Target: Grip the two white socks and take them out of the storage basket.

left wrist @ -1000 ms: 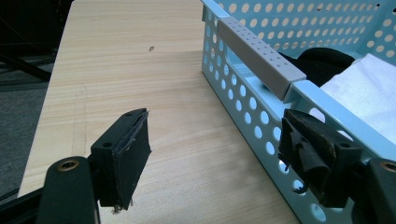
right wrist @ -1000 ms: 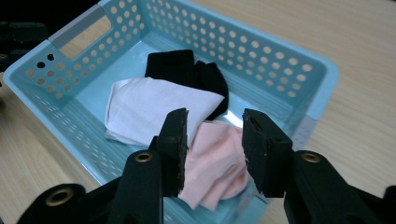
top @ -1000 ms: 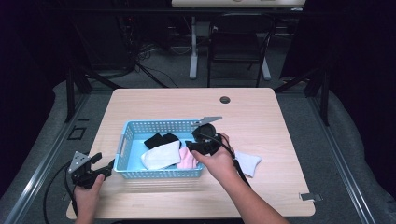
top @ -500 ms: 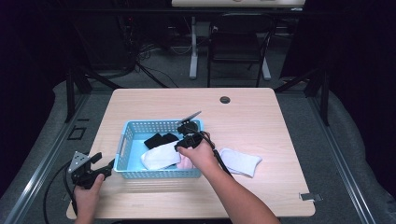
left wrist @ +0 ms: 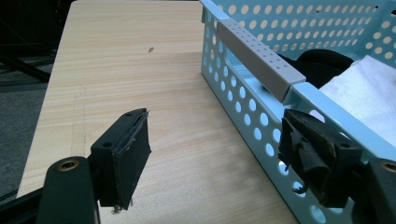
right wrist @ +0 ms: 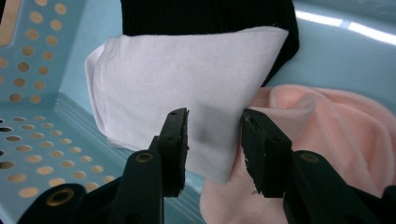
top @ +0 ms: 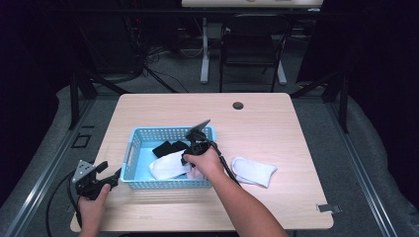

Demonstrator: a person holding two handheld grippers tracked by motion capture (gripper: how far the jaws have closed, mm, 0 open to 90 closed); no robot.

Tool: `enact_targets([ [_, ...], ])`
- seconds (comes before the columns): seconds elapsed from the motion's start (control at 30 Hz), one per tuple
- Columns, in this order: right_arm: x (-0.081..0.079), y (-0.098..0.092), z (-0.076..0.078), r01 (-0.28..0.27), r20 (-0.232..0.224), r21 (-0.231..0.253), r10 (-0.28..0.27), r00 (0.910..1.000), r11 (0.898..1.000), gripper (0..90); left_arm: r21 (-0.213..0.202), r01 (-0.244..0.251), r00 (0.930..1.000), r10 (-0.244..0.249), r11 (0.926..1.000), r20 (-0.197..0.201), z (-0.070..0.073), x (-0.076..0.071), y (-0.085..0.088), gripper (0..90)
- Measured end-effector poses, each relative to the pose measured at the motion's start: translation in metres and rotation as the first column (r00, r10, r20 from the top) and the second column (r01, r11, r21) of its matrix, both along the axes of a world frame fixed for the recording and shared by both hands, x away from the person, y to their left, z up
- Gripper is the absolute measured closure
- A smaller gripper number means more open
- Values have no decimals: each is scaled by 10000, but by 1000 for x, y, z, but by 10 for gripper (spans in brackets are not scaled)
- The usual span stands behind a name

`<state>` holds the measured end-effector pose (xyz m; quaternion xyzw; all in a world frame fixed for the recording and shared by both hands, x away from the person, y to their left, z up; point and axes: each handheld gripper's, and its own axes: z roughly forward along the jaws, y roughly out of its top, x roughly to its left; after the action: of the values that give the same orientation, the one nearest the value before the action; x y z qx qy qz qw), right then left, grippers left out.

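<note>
— Where's the white sock (right wrist: 187,88)?
— In the blue basket (top: 143,136), over a black sock (right wrist: 205,16) and beside a pink one (right wrist: 317,135).
— And the right gripper (right wrist: 214,140)?
— Its fingers have just been opening; they straddle the white sock's edge without pinching it.
— The left gripper (left wrist: 219,154)?
— Wide open on the counter (left wrist: 140,70), holding nothing, one finger against the basket's outer wall.

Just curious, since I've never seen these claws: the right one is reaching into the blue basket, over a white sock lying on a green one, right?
Not quite: in the right gripper view, the white sock lies partly on a black sock and beside a pink one, none green. The right claw does reach into the blue basket.
</note>
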<state>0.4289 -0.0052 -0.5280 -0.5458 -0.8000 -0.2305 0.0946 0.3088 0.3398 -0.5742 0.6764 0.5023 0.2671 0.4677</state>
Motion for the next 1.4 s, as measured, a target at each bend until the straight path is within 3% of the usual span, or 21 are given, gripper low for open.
enact_targets([
  [0.1, 0, 3, -4, 183, -54, 144, -182, 9998, 9997, 599, 2, 5, 10000, -5, 10000, 1, 0, 0, 0, 244],
  [0.27, 2, 3, -3, -44, -59, 105, 45, 10000, 9999, 667, -39, 0, 10000, 0, 10000, 11, 0, 0, -1, 244],
  [0.3, 2, 3, -2, -11, 115, 192, 8, 9999, 9998, 740, -33, 0, 10000, 0, 10000, 13, 0, 0, -1, 244],
  [0.4, -1, 3, 1, -128, 509, 206, 117, 9986, 9997, 810, -29, 1, 10000, -1, 10000, 8, 0, 0, -1, 244],
  [0.47, -2, 3, 3, -228, 683, 231, 212, 9974, 9995, 826, -30, 2, 10000, -2, 10000, 4, 0, 0, -1, 244],
  [0.6, -12, 7, 13, -555, 1666, 92, 532, 9846, 9984, 862, -7, 13, 10000, -13, 10000, -3, 0, 0, -1, 244],
  [0.63, -12, 7, 13, -555, 1666, 92, 532, 9846, 9984, 862, -7, 13, 10000, -13, 10000, -3, 0, 0, -1, 244],
  [0.7, -22, 11, 19, -860, 2436, 55, 820, 9664, 9963, 866, 19, 17, 10000, -17, 10000, -7, 0, 0, -1, 244],
  [0.83, -37, 17, 28, -1376, 3425, -328, 1405, 9290, 9899, 869, -11, 9, 10000, -9, 10000, 42, -1, 0, -2, 244],
  [0.9, -43, 18, 33, -1565, 3737, -363, 1587, 9139, 9870, 870, 18, 25, 10000, -25, 10000, -8, 0, 0, -2, 244],
  [0.93, -43, 18, 33, -1565, 3737, -363, 1587, 9139, 9870, 870, 18, 25, 10000, -25, 10000, -8, 0, 0, -2, 244],
  [1.0, -51, 19, 40, -1760, 4257, -264, 1704, 8887, 9840, 870, 29, 20, 10000, -20, 10000, -5, 0, 0, -2, 244],
  [1.07, -56, 18, 45, -2027, 4601, -466, 2012, 8648, 9781, 871, 32, 19, 10000, -19, 10000, -17, 0, 0, -2, 244],
  [1.23, -66, 16, 57, -2309, 5284, -256, 2093, 8228, 9726, 873, 50, 23, 10000, -23, 10000, -16, 0, 0, -2, 244],
  [1.3, -70, 15, 63, -2355, 5616, -328, 2128, 7996, 9713, 874, 41, 19, 10000, -19, 10000, -19, 0, 0, -2, 244],
  [1.33, -70, 15, 63, -2355, 5616, -328, 2128, 7996, 9713, 874, 41, 19, 10000, -19, 10000, -19, 0, 0, -2, 244],
  [1.4, -75, 13, 69, -2404, 5937, -283, 2098, 7768, 9703, 874, 13, 5, 10000, -5, 10000, 20, -1, 0, -2, 244],
])
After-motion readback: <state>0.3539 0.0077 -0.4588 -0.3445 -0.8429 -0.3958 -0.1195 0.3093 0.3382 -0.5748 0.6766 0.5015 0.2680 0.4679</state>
